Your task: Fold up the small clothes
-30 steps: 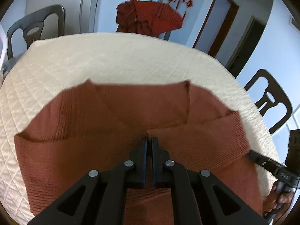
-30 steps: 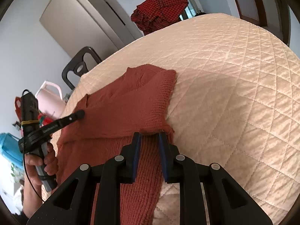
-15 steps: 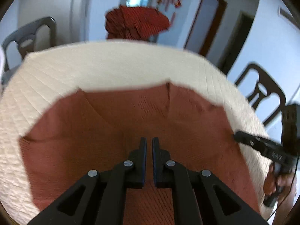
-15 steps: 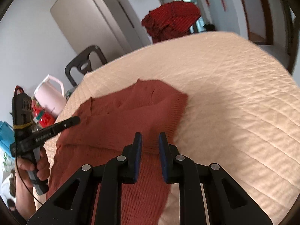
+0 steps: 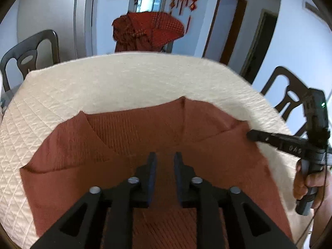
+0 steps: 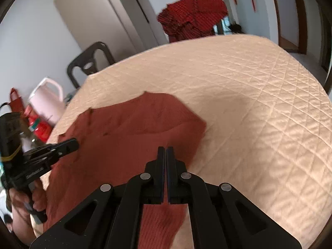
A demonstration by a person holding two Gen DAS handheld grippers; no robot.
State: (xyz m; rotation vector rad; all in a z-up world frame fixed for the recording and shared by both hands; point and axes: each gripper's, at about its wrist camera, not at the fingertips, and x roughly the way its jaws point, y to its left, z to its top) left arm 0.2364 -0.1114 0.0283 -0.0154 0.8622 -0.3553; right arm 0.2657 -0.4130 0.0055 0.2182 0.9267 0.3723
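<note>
Left wrist view: rust sweater, sleeves folded in, at the tabletop's near edge. My left gripper has just been opening, empty; my right gripper just closed, empty. Risk: dragging jaws could undo the folds.

Rust-red ribbed sweater, cream quilted cover

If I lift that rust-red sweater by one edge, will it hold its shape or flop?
The sweater will likely flop: it is a ribbed knit lying limp, with both sleeves folded flat across the body. It probably won't slide much, since the quilted table cover looks textured. One tool alone would likely undo the folds, so lift with both.
</note>
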